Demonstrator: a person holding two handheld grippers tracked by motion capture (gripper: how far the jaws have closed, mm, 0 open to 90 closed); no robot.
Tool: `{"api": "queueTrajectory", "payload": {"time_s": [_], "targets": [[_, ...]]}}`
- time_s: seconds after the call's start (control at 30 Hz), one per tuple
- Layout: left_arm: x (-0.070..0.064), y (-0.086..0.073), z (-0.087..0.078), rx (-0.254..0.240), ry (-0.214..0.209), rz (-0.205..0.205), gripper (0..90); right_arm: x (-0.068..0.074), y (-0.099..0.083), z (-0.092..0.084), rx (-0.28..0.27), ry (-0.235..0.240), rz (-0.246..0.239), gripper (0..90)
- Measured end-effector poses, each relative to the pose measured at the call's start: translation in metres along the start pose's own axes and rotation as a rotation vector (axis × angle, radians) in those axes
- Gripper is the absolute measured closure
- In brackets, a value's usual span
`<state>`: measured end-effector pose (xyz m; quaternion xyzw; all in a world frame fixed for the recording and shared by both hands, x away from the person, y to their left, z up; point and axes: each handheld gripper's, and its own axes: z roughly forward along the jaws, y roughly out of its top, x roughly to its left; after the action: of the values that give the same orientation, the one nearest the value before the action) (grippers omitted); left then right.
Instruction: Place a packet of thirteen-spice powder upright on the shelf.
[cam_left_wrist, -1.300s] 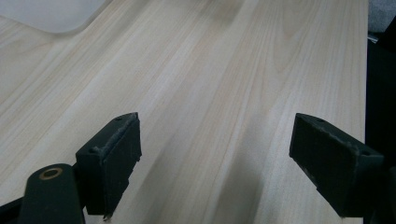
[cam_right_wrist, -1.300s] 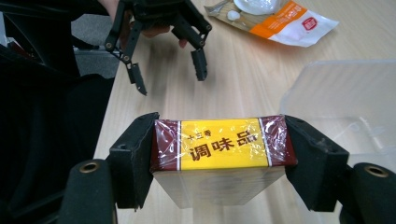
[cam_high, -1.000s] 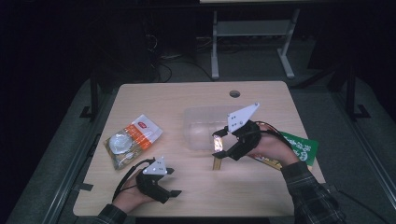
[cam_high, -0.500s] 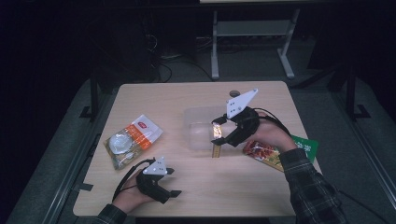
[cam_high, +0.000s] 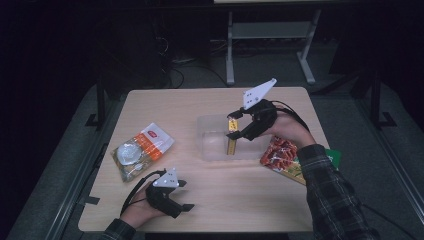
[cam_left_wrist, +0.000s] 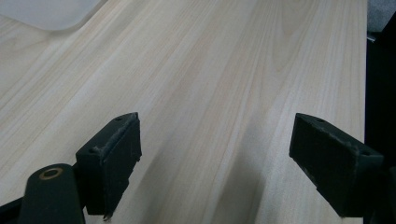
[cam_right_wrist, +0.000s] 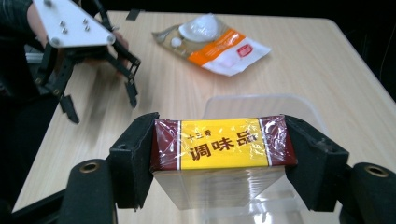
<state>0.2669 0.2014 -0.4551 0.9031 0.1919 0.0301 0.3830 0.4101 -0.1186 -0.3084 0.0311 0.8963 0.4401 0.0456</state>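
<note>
Across the pale wood-grain worktop (cam_high: 220, 200), smooth and matte, the work in hand looks like loading packets into the clear plastic tray (cam_high: 212, 145), a shallow rounded-corner rectangle with thin, glossy, see-through walls. Over its right part the right claw (cam_high: 231, 136) is clenched on the seasoning box (cam_right_wrist: 218, 142), a small rectangular block wrapped in shiny film, yellow in the middle with dark red ends, gripped end to end between the black pads. The likeliest trouble, judged from here, is the slick film: the pads bear only on the two short ends, so a tilt or a bump on the tray's rim could let the box slide out or twist. The tray is light, and a box set down on its wall rather than its floor could tip or push it toward the red snack pouch (cam_high: 282, 157), a flat crinkly foil bag lying just beside it under the right hand. Well apart at the left lies the orange-and-white packet (cam_high: 140, 150), soft, with a clear window showing pale round pieces. Near the front edge the left claw (cam_left_wrist: 215, 163) rests released, jaws wide over bare wood, holding nothing.
</note>
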Motion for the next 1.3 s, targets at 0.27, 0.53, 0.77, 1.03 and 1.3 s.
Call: {"api": "queueTrajectory", "payload": {"time_s": [0.27,0.53,0.77,1.03,1.3], "targets": [[0.001,0.000,0.000,-0.002,-0.004,-0.002,16.1,-0.020,0.006,0.006,0.024,-0.004,-0.021,31.4],[0.002,0.000,0.000,0.000,-0.007,-0.002,16.1,-0.037,0.007,0.013,0.034,-0.005,-0.022,31.4],[0.002,0.000,-0.001,-0.001,-0.009,-0.004,16.2,-0.045,0.006,0.019,0.033,0.007,-0.012,31.4],[0.002,0.000,0.000,-0.002,-0.013,-0.006,16.2,-0.049,0.002,0.024,0.049,0.020,-0.015,31.4],[0.001,0.000,0.000,-0.002,-0.014,-0.007,16.3,-0.050,0.000,0.023,0.044,0.041,-0.026,31.4]]}}
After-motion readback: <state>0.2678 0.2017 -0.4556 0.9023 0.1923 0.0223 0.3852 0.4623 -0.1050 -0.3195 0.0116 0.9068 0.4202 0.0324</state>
